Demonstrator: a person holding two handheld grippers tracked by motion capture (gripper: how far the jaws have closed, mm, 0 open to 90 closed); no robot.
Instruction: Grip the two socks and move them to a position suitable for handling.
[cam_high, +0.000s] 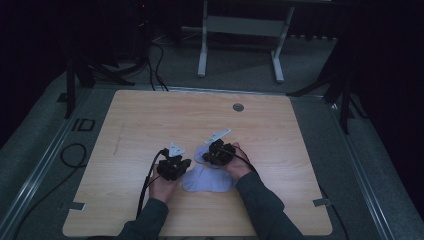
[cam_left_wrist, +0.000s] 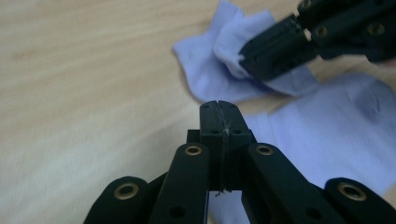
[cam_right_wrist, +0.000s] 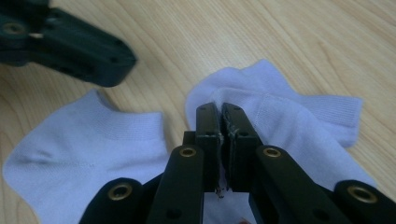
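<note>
The pale wood-grain counter (cam_high: 150, 125) looks smooth with a soft sheen, and a round grey metal-looking insert (cam_high: 238, 107) sits in it. The two white knitted cloth ankle socks (cam_right_wrist: 88, 144) (cam_right_wrist: 299, 126) are matt, with fine ribbing at the cuffs. The left black plastic tool (cam_left_wrist: 219, 109) and the right black plastic tool (cam_right_wrist: 222, 112) look matt, with brass-coloured shiny rivets (cam_right_wrist: 187, 152) at the joints. Each carries a flat, dull grey plate (cam_high: 175, 149).
</note>
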